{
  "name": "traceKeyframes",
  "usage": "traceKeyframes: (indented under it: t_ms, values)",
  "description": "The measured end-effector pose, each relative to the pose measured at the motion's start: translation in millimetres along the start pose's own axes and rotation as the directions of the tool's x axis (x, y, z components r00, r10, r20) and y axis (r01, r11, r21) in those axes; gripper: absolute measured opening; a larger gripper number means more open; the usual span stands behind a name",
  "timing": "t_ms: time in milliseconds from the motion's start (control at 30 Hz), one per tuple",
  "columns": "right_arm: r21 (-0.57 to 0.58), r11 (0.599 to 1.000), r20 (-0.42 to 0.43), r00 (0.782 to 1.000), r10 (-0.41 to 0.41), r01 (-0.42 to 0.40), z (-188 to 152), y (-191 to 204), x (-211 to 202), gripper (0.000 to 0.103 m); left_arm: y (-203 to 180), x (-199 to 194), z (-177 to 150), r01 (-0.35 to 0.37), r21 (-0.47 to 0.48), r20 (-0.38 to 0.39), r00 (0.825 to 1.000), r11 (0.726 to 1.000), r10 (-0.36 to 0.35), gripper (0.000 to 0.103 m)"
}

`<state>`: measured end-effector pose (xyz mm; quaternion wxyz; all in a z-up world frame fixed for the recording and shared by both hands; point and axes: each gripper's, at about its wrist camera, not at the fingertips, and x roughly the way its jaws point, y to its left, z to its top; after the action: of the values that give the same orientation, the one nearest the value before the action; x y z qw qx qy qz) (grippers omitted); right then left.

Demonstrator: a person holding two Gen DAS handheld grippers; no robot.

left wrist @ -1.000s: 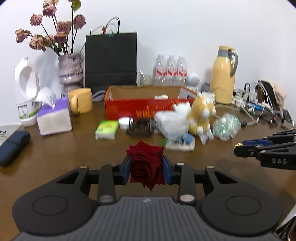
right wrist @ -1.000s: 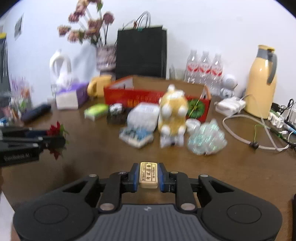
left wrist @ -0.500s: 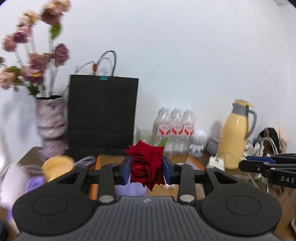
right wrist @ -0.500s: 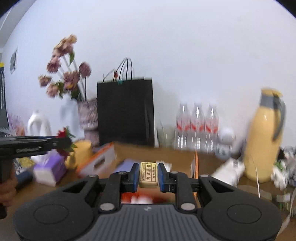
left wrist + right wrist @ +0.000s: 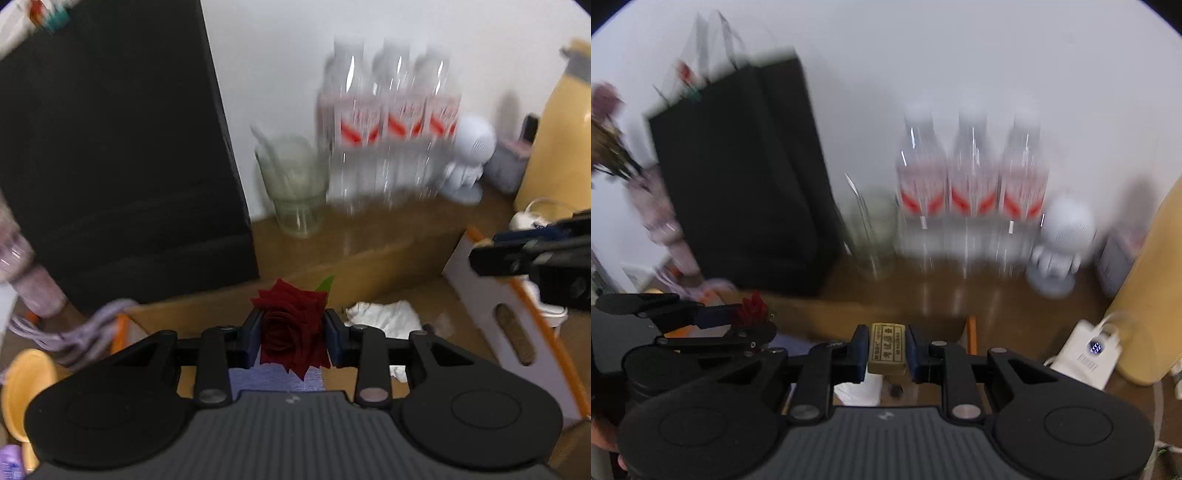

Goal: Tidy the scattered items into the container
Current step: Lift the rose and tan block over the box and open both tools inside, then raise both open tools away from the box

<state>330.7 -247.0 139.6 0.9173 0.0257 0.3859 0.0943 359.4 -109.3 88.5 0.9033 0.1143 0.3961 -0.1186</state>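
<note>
My left gripper [image 5: 293, 338] is shut on a dark red rose [image 5: 291, 328] and holds it over the open cardboard box [image 5: 388, 258]. My right gripper [image 5: 886, 349] is shut on a small tan packet with printed characters [image 5: 887, 347], also above the box [image 5: 886, 314]. The right gripper shows at the right edge of the left wrist view [image 5: 532, 251]. The left gripper with the rose shows at the left of the right wrist view [image 5: 738, 317]. Inside the box lie crumpled white paper [image 5: 384, 314] and a purple item [image 5: 277, 380].
Behind the box stand a black paper bag [image 5: 110, 147], a glass [image 5: 295, 188], three water bottles [image 5: 388, 122], a white robot figure [image 5: 469, 158] and a yellow thermos [image 5: 554, 140]. A yellow mug [image 5: 26, 384] is at the left. A white power bank [image 5: 1086, 354] lies at the right.
Both grippers have moved forward and tilted down over the box, each still holding its item. The back-wall objects now look much closer.
</note>
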Motion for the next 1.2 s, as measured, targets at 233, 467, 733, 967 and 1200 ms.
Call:
traceKeyframes:
  t_ms: [233,467,733,967,1200]
  values:
    - [-0.054,0.994,-0.16,0.981,-0.106,0.099,-13,-7,81,0.02,-12,49,-9,0.067,-0.015,-0.09,0.994,0.998,-0.068,0.048]
    - [-0.104,0.984,-0.167,0.973,-0.159,0.143,-16,-6,104,0.024,0,49,-12,0.106,-0.06,-0.12,0.986,0.993,-0.113,0.074]
    - [-0.037,0.993,-0.19,0.975,-0.118,0.113,-11,-4,91,0.053,32,21,-4,0.106,-0.146,-0.198,0.971,0.984,-0.134,0.089]
    - [0.073,0.997,-0.213,0.977,-0.02,0.036,-7,-1,39,0.086,62,-22,-20,-0.022,-0.199,-0.272,0.962,0.98,-0.034,0.102]
    - [0.077,0.996,-0.201,0.979,-0.028,0.044,-25,27,-8,0.089,68,-66,-42,-0.151,-0.204,-0.258,0.961,0.967,0.096,0.102]
